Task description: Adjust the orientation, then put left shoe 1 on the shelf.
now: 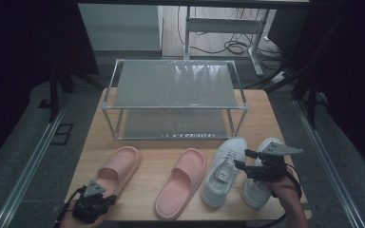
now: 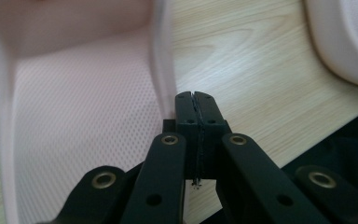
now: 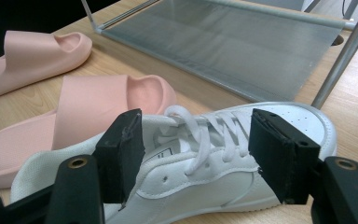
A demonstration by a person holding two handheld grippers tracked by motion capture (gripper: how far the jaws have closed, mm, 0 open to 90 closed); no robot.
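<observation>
Desk (image 1: 161, 156) crowded: your right hand-held gripper (image 3: 193, 156), wide open around sneaker (image 3: 223, 154), may pinch laces; left hand-held gripper (image 2: 196, 100) closed, empty.

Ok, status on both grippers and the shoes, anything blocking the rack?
Left gripper shut, empty, at left pink slipper's heel. Right gripper open, straddling left white sneaker, not clamped. Rack shelves bare, path open.

A two-tier metal shoe rack (image 1: 173, 102) with grey mesh shelves is set at the far side of the wooden table (image 1: 261, 118), both shelves bare. Black cables (image 1: 233, 46) are seen coiled on the floor beyond, by a desk frame (image 1: 254, 42).
</observation>
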